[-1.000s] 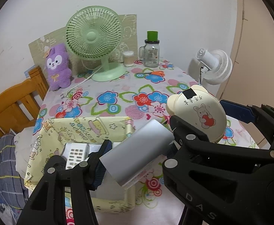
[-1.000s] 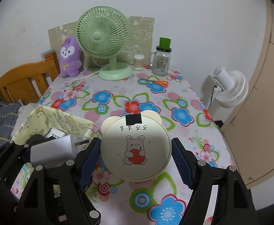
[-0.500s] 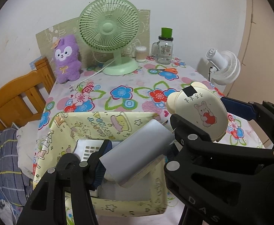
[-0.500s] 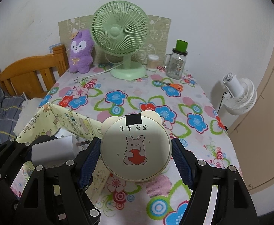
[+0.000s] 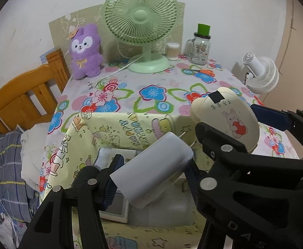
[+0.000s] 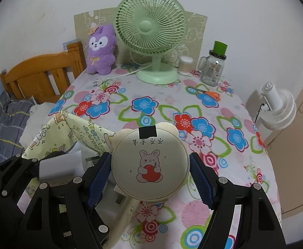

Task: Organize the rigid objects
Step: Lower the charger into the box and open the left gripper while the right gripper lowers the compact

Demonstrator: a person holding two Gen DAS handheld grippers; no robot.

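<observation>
My left gripper (image 5: 151, 173) is shut on a pale grey rounded block (image 5: 151, 164), held tilted over the open yellow cartoon-print fabric box (image 5: 118, 128) at the table's near left corner. White devices (image 5: 118, 205) and a clear plastic container (image 5: 168, 213) lie inside the box. My right gripper (image 6: 149, 176) is shut on a round cream bear-eared case (image 6: 149, 161) with a rabbit picture. It hangs over the box's right wall (image 6: 85, 130), just right of the left gripper. The cream case (image 5: 230, 120) also shows at the right of the left wrist view.
At the back of the floral tablecloth stand a green fan (image 5: 141, 25), a purple plush (image 5: 86, 51), a small jar (image 5: 173, 50) and a glass mug with a green lid (image 5: 201, 45). Orange scissors (image 6: 211, 94) lie nearby. A white fan (image 5: 261, 75) stands at right, a wooden bed frame (image 5: 27, 97) at left.
Both grippers have shifted toward the near left corner and slightly down, so the yellow box now lies under them and fills more of the view. Both holds are unchanged.
</observation>
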